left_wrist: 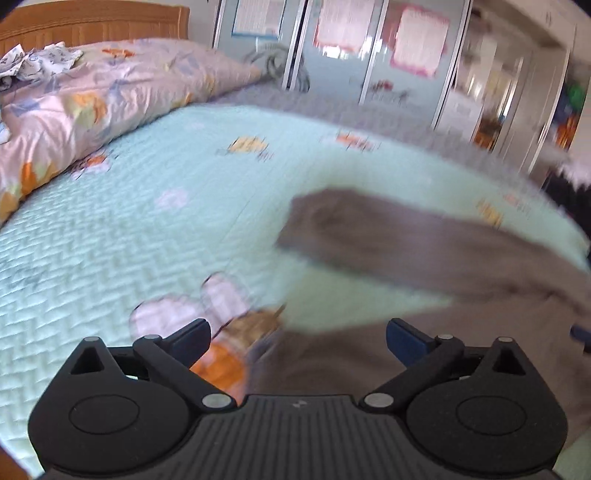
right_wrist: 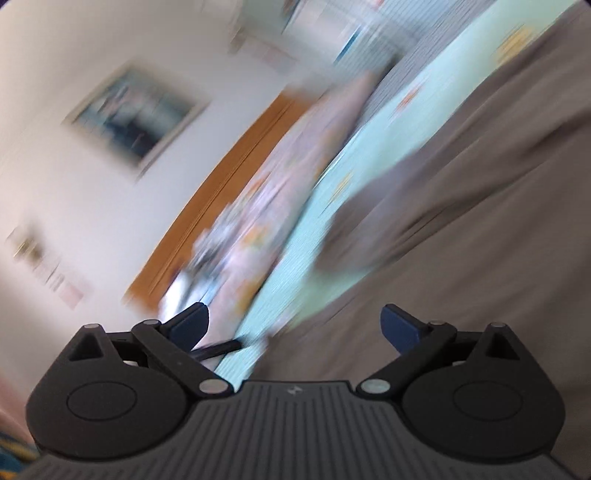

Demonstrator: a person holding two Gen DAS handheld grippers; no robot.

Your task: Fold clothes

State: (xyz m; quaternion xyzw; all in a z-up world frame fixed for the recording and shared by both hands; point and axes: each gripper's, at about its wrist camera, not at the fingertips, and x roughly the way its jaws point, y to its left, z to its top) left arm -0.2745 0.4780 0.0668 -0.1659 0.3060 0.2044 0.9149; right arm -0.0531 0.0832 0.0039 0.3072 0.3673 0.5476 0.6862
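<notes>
I can read no writing anywhere: the only mark is a small pale emblem on the ribbed housing of each gripper, and the sheets stuck on the wardrobe doors point(left_wrist: 369, 55) are too blurred to make out.

My left gripper point(left_wrist: 298, 338) sits level above the bed, its blue-tipped fingers point(left_wrist: 192, 341) spread wide with nothing between them. Below it lies the brown garment point(left_wrist: 424, 236), spread over the pale green quilted bedspread point(left_wrist: 110, 221); one long flap of it reaches out to the left across the quilt, and the rest runs under the gripper's right finger. A flowered duvet point(left_wrist: 92, 92) is heaped by the wooden headboard point(left_wrist: 92, 26), with a crumpled patterned cloth point(left_wrist: 40, 61) on top.

My right gripper point(right_wrist: 295, 326) is rolled hard to one side (the whole room slants in its view, heavily smeared), and it too is released, fingers apart and empty. The brown garment point(right_wrist: 480, 221) fills the right of that view, just beneath the gripper. A framed picture point(right_wrist: 136, 114) hangs on the white wall.
</notes>
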